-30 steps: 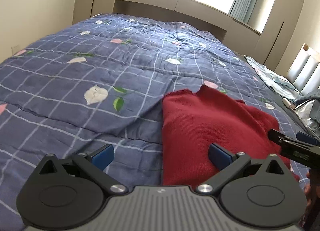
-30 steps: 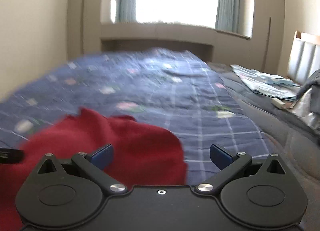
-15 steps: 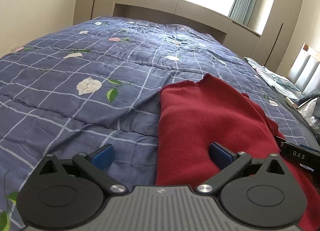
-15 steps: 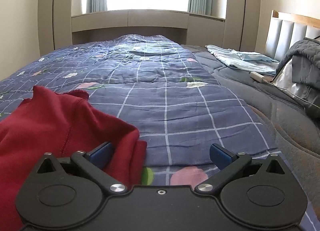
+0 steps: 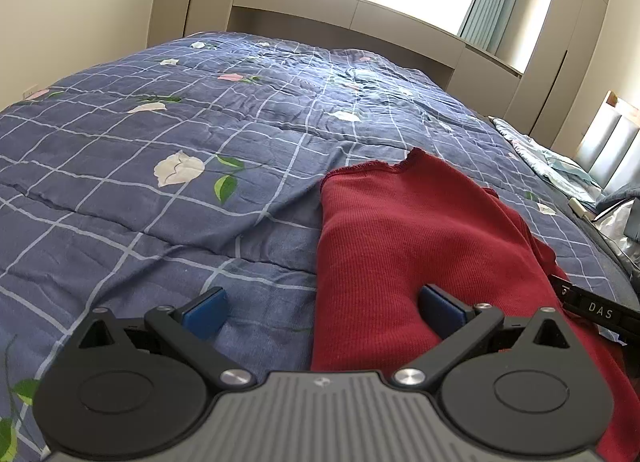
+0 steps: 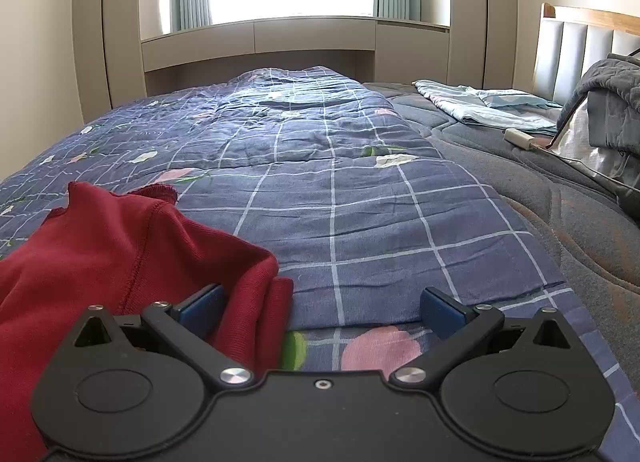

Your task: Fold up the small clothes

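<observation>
Red knit garment [image 5: 420, 254] sits lower right of the left wrist view, lying on the blue checked quilt [image 5: 160, 221] of the bed, looks doubled over at least once w/ a straight left edge, but far hem [image 5: 372, 169] is ragged and the right side bunches, so I'd call it partway folded, not squared off yet. Left hand-held gripper [image 5: 322, 308] low over that left edge, jaws wide apart, right pad over the cloth, nothing pinched. Right hand-held gripper [image 6: 322, 304] also spread wide, its left pad tucked against a rumpled fold of the garment [image 6: 120, 246] at lower left of its view, gripping nothing. Left to do, imo: grab both near corners, fold again, tidy. Light blue folded cloth [image 6: 484, 105] upper right, near headboard
</observation>
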`<state>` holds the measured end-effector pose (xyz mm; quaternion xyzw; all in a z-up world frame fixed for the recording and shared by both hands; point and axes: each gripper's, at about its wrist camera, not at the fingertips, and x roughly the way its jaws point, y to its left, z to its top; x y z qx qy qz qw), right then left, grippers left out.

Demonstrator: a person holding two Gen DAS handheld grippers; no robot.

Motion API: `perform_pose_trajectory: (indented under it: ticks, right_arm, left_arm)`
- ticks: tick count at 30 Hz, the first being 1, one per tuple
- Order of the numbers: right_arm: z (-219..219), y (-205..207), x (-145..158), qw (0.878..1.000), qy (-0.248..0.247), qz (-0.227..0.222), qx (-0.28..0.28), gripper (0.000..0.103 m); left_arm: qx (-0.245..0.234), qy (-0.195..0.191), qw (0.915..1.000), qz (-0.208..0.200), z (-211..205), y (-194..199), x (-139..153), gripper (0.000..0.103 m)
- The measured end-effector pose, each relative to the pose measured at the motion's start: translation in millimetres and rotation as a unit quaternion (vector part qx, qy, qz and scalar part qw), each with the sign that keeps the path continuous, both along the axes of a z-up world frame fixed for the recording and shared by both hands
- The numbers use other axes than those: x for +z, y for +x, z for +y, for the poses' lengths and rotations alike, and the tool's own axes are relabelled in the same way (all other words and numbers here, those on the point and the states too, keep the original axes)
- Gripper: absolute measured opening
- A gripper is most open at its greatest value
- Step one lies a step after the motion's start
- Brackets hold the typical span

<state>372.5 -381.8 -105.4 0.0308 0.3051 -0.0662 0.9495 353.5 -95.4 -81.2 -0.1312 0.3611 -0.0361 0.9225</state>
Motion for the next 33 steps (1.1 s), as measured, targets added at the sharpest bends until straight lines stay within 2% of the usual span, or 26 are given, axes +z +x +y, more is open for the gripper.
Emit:
perform_pose_trajectory:
  ticks: [5,13,15,18,20,24,28,31,33]
  right_arm:
    - [-2,-1,0,1.000,0.008,-0.001,-0.001,0.102]
    - [-10,-8,1,0.999,0.038,-0.013,-0.003,0.102]
    - [-14,-14,3,0.998,0.050,-0.030,-0.004,0.102]
    - [-21,-33,12,0.994,0.082,-0.077,-0.003,0.102]
    - [-24,-42,18,0.991,0.107,-0.084,0.004,0.102]
    - [-12,-60,25,0.989,0.124,-0.069,0.029,0.102]
    - [0,-67,25,0.986,0.154,-0.037,0.052,0.102]
    - [1,-64,14,0.980,0.192,-0.002,0.052,0.103]
    - [0,-67,10,0.979,0.200,-0.014,0.050,0.103]
  left_arm:
    - [0.001,-0.003,1.0000,0.000,1,0,0,0.103]
    - [0.009,-0.042,0.9989,0.019,13,-4,8,0.102]
    - [0.018,-0.048,0.9985,0.017,18,-10,15,0.103]
    - [0.025,-0.058,0.9980,-0.003,27,-22,25,0.103]
    - [0.024,-0.060,0.9979,-0.010,34,-27,30,0.103]
    - [0.009,-0.069,0.9976,0.003,45,-25,34,0.103]
    - [-0.031,-0.112,0.9932,0.013,51,-24,28,0.103]
    - [-0.048,-0.102,0.9930,0.036,43,-21,20,0.103]
    - [-0.046,-0.102,0.9931,0.034,39,-23,15,0.102]
